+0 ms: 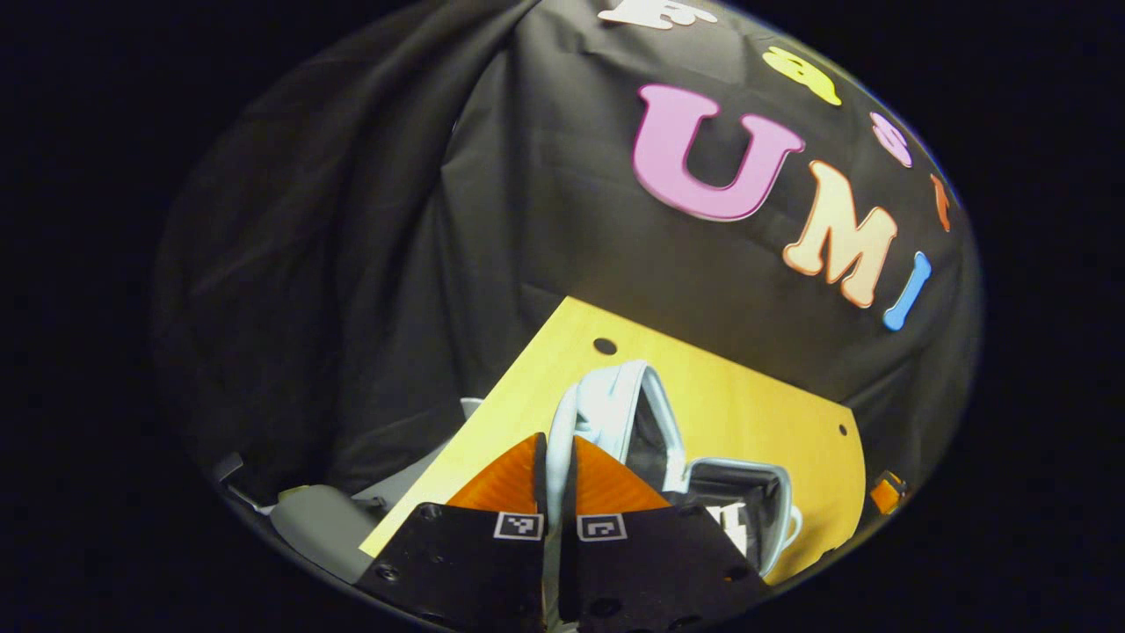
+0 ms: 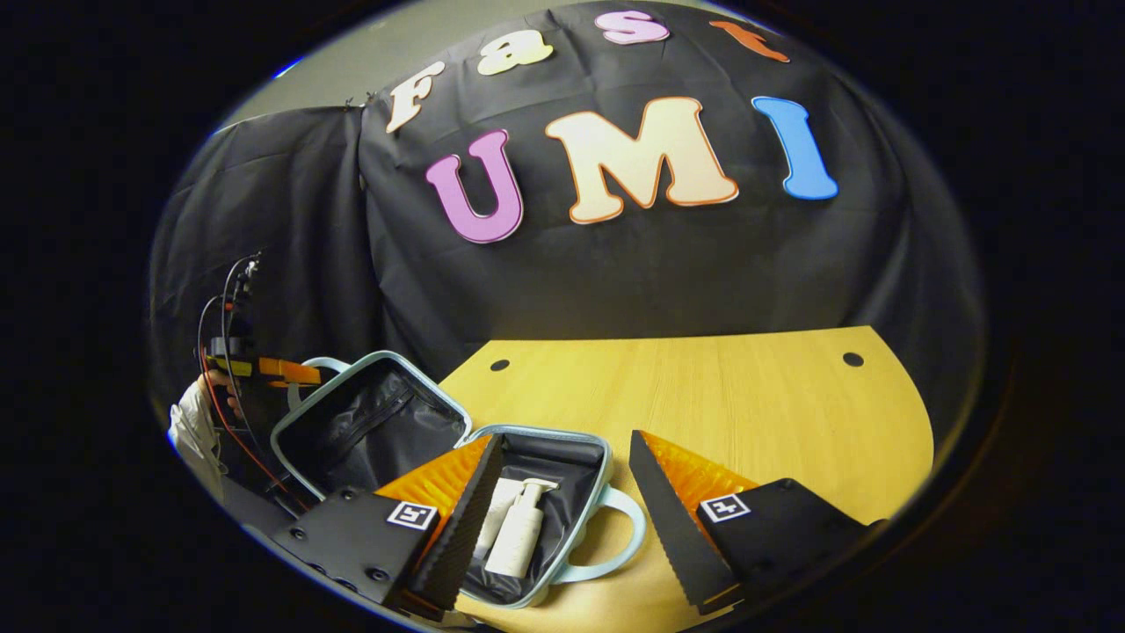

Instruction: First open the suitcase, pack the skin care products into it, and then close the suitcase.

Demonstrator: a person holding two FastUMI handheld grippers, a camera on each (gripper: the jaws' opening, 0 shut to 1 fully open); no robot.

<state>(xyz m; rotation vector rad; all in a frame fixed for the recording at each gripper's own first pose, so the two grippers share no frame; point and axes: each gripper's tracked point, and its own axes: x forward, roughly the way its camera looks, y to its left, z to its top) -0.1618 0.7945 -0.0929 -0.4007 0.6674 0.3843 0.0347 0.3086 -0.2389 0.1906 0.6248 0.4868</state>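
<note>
Suitcase point(image 2: 492, 492) lies open on the table point(image 2: 721, 413), near its front left corner in the right gripper view. The base sits flat with its carry handle point(image 2: 615, 536) facing the right gripper. The lid point(image 2: 369, 426) stands tilted back to the left, past upright, so the lined interior is exposed for loading.

Contents: 1 pump bottle point(image 2: 518, 532) lies flat in the base, with a second pale item just beside it on the left, partly hidden by a finger of the right gripper. Lying flat keeps both below the rim, which the lid needs in order to shut.

Left gripper point(image 1: 555, 457): in the left gripper view its fingers are together on the pale lid rim point(image 1: 554, 479), which passes between the fingertips. This grip explains the lid's raised position; the lid is held, not resting. In the right gripper view the same gripper appears behind the lid with a hand point(image 2: 215, 387) on it.

Right gripper point(image 2: 562, 479): fingers spread wide apart and holding nothing. It hangs over the base and handle, clear of the bottle.

Status, as a judgement: opening is done and packing appears done, since the rest of the table carries no products. Closing remains.

Next step, as a judgement: swing the lid over the base by the held rim. The right gripper should clear the base first, or the lid will strike it. The pump head is the likeliest point to catch the lid if the bottle sits high.
</note>
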